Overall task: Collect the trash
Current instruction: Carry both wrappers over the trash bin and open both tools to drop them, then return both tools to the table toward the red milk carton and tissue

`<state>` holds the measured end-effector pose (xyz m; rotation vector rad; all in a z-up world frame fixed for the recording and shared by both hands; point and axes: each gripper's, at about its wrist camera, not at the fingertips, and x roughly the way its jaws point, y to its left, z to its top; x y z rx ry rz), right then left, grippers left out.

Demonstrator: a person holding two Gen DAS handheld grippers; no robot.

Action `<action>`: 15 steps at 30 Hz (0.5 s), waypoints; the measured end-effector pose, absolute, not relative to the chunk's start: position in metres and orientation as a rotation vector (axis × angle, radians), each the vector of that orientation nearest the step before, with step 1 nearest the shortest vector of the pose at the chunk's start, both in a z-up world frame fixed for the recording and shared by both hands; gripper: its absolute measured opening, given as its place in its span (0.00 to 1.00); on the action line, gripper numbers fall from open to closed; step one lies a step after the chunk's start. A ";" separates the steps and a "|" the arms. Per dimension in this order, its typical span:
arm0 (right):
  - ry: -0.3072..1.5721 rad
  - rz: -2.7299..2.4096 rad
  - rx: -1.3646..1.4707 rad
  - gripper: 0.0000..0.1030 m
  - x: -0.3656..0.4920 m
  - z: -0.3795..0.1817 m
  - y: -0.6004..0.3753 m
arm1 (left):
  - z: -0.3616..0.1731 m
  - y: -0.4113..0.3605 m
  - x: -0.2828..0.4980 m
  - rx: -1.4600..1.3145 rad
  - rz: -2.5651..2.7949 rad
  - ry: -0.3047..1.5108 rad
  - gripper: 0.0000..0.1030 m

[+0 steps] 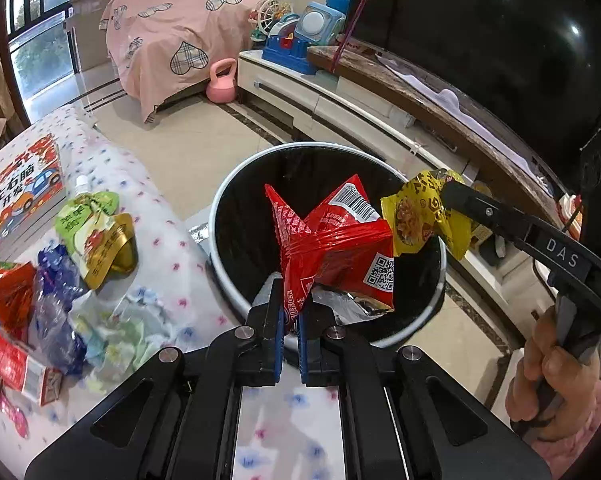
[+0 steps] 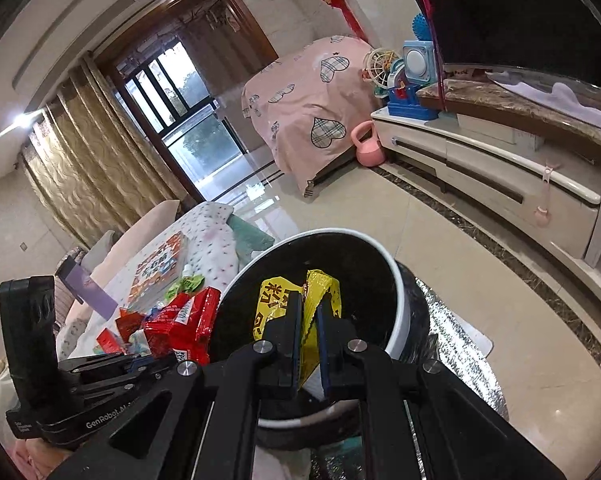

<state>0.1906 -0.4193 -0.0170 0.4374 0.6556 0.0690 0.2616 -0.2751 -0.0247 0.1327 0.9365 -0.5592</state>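
With the left gripper [image 1: 290, 320] clamping the red wrapper [image 1: 332, 248] and the right gripper [image 2: 309, 344] the yellow wrapper [image 2: 320, 300] over the bin [image 1: 236, 300], the deposit step requires opening both.

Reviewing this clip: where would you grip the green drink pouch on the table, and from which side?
Take the green drink pouch by its white spout end, coming from above. It lies flat, its lower half overlapped by a gold pouch, so the spout end is the free part.

Floor: glossy beige tiles [image 2: 380, 216], dark border strip.
Window: barred, dark-framed [image 2: 172, 96], daylight; gold curtains [image 2: 84, 160].
Furniture: white TV cabinet [image 2: 500, 172]; pink heart-print cover [image 1: 172, 32].
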 end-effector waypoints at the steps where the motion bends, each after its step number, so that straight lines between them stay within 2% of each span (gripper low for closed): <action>1: 0.658 0.064 0.431 0.07 0.193 -0.017 -0.420 | -0.025 -0.277 0.262 0.135 -0.557 0.936 0.04; 2: 0.661 0.061 0.429 0.07 0.196 -0.018 -0.422 | -0.026 -0.279 0.264 0.140 -0.551 0.935 0.04; 4: 0.667 0.058 0.426 0.07 0.201 -0.019 -0.423 | -0.029 -0.282 0.267 0.153 -0.535 0.940 0.14; 5: 0.671 0.056 0.423 0.11 0.203 -0.020 -0.424 | -0.029 -0.282 0.268 0.154 -0.531 0.941 0.25; 6: 0.674 0.056 0.422 0.12 0.206 -0.021 -0.424 | -0.030 -0.282 0.268 0.152 -0.526 0.939 0.42; 7: 0.678 0.057 0.423 0.14 0.208 -0.022 -0.426 | -0.030 -0.282 0.267 0.149 -0.522 0.936 0.50; 8: 0.686 0.057 0.426 0.23 0.211 -0.024 -0.427 | -0.029 -0.281 0.266 0.146 -0.521 0.929 0.56; 10: 0.689 0.052 0.433 0.42 0.212 -0.026 -0.429 | -0.029 -0.280 0.264 0.146 -0.521 0.925 0.57; 15: 0.688 0.056 0.450 0.44 0.208 -0.029 -0.432 | -0.026 -0.268 0.257 0.112 -0.521 0.927 0.57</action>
